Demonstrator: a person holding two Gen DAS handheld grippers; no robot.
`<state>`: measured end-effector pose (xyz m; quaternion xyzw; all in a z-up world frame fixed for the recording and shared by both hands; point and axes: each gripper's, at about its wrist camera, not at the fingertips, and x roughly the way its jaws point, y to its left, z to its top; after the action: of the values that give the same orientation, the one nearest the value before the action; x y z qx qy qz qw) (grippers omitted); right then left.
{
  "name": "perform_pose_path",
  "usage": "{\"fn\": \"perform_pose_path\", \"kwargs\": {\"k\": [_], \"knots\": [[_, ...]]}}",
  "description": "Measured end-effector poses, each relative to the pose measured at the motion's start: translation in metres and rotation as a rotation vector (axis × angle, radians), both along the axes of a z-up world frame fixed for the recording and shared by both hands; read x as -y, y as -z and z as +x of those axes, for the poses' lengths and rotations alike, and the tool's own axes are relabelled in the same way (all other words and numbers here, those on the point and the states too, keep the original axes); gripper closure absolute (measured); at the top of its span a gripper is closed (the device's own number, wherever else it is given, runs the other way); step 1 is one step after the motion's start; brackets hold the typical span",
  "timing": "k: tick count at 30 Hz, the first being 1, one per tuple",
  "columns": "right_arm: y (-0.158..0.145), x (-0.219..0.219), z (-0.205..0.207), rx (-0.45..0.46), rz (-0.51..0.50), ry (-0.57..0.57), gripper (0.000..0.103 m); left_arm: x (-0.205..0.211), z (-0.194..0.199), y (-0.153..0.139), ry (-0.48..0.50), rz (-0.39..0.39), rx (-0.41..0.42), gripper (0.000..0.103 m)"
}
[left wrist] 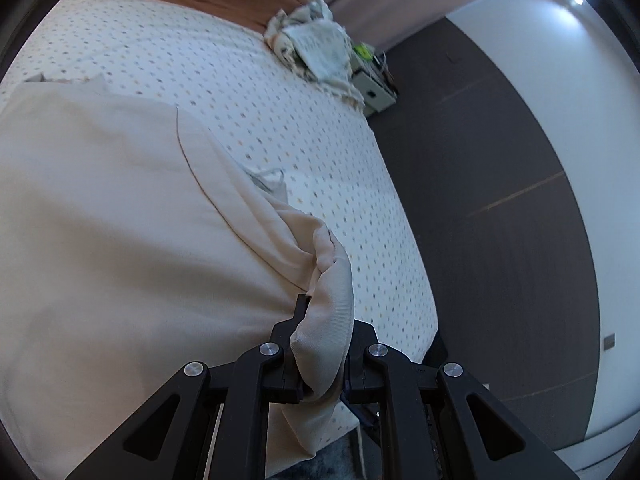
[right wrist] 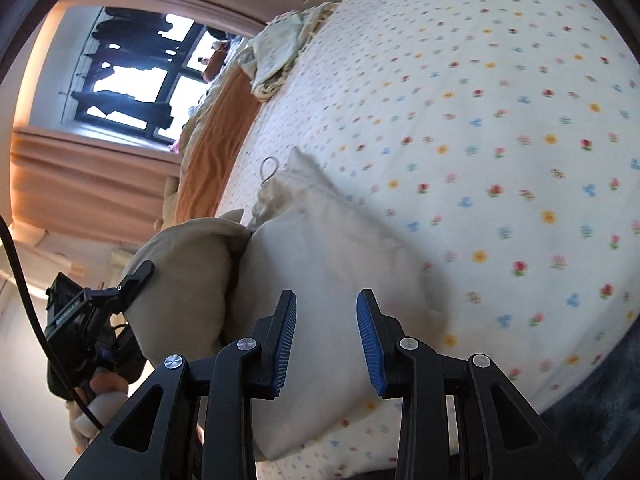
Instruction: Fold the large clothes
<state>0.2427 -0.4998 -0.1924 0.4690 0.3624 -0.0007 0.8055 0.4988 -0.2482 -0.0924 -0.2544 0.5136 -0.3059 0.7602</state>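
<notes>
The cream garment lies spread over the near part of the bed, and one bunched edge of it is clamped in the left gripper: the jaws stand nearly together with a thick roll of fabric squeezed between them, so the cloth rises from the sheet in a ridge toward the tongs. That grip looks meant to carry the edge across the garment for a fold; a bunch this thick could slip if pulled hard.

The right gripper holds nothing. Its blue pads stand apart with a clear gap, hovering just above the pale fabric near the bed's edge, probably placed to take a second corner so the fold stays even. In the right wrist view the left gripper appears off to the side, held by a hand, with the lifted cloth draped against it.

Further out, the flowered sheet is bare beyond the garment. A crumpled pile of other laundry sits well apart near the orange blanket, with the window behind.
</notes>
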Motion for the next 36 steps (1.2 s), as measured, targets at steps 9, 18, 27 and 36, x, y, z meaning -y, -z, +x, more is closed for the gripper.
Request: {"fn": "perform_pose_path", "kwargs": {"k": [9, 18, 27, 36], "knots": [[0.002, 0.015, -0.021, -0.005, 0.004, 0.01, 0.069, 0.054, -0.03, 0.034, 0.154, 0.083, -0.06, 0.074], [-0.002, -0.004, -0.022, -0.009, -0.001, -0.075, 0.06, -0.006, -0.049, 0.022, 0.117, 0.159, -0.02, 0.054], [0.002, -0.018, 0.009, -0.064, -0.053, -0.224, 0.043, -0.113, -0.033, 0.022, -0.103, 0.28, 0.026, 0.051], [0.015, -0.017, 0.083, -0.11, -0.013, -0.426, 0.043, -0.19, -0.014, 0.046, -0.275, 0.231, -0.056, 0.051]]}}
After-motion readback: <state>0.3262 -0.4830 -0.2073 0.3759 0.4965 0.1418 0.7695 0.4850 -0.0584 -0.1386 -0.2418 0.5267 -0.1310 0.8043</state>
